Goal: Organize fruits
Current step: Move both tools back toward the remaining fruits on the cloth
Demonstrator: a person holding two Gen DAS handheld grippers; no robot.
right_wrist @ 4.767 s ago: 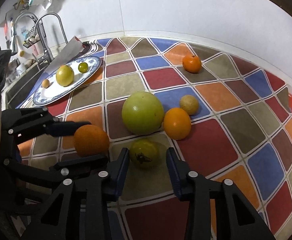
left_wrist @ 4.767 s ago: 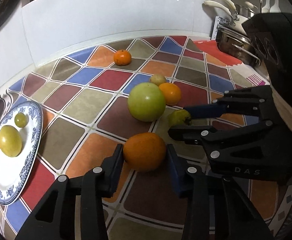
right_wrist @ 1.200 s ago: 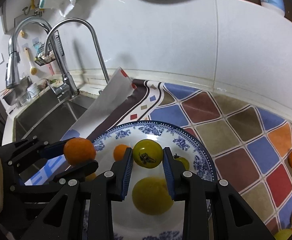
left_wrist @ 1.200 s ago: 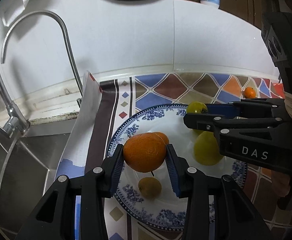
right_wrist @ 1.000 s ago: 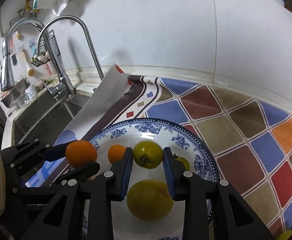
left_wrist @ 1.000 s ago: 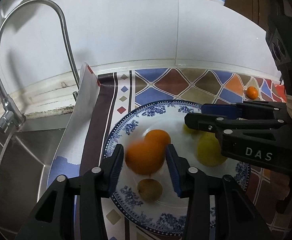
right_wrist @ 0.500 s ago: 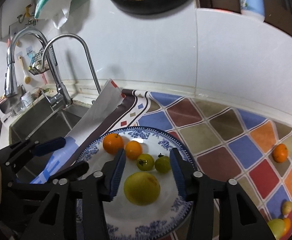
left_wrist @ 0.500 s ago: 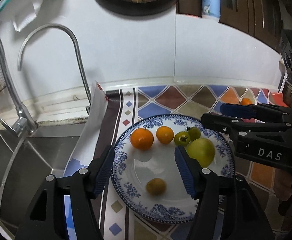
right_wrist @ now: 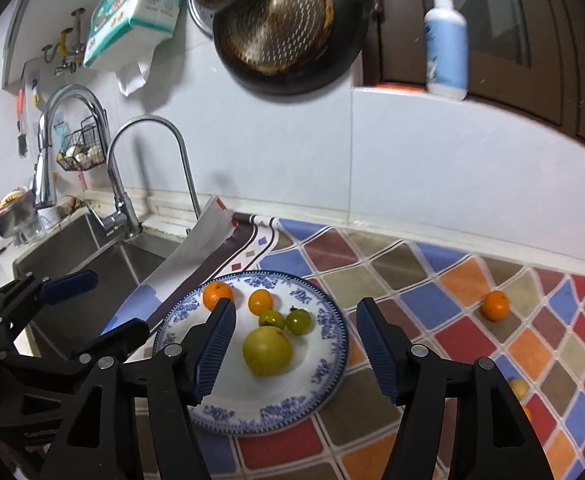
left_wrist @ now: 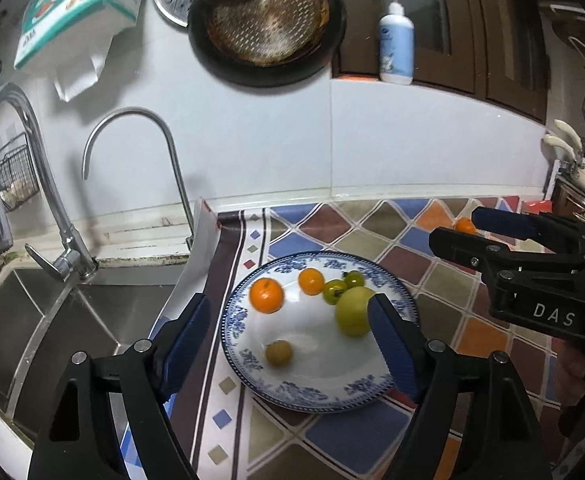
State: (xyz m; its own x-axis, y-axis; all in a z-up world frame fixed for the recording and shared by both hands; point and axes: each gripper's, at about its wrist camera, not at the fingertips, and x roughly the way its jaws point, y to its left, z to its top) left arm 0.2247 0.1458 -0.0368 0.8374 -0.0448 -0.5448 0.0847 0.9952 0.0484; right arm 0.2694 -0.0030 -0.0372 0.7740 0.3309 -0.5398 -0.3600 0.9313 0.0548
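A: Both your grippers are empty right now. The left gripper [left_wrist: 288,336] hangs above the plate [left_wrist: 316,394] with its jaws spread wide, and the right gripper [right_wrist: 296,344] is just as wide apart over the same plate.

B: And the fruit?

A: Six pieces sit on the plate: a larger orange [left_wrist: 266,295] at the sink side, a small orange [left_wrist: 311,281] just beside it, two small green fruits [left_wrist: 335,291] touching each other, a big yellow-green fruit [left_wrist: 354,311] next to them, and a small brownish fruit [left_wrist: 279,353] apart near the front. One tangerine [right_wrist: 495,305] lies on the checked mat [right_wrist: 432,292] well away from the plate, near the wall, and a yellowish fruit [right_wrist: 518,386] shows at the right edge of the right wrist view.

B: How should you take the tangerine?

A: It looks light and round, with a soft skin, so I judge it will roll if you nudge it and bruise if you squeeze hard. Set your pads on its widest girth, one each side, and close gently until it stops slipping. The mat looks smooth, so come straight down instead of sweeping in.

B: Anything to mind at the plate?

A: It is ceramic by the look and sits close to the sink [left_wrist: 52,320]. Lower each fruit into a bare patch; the round ones may knock together and roll.
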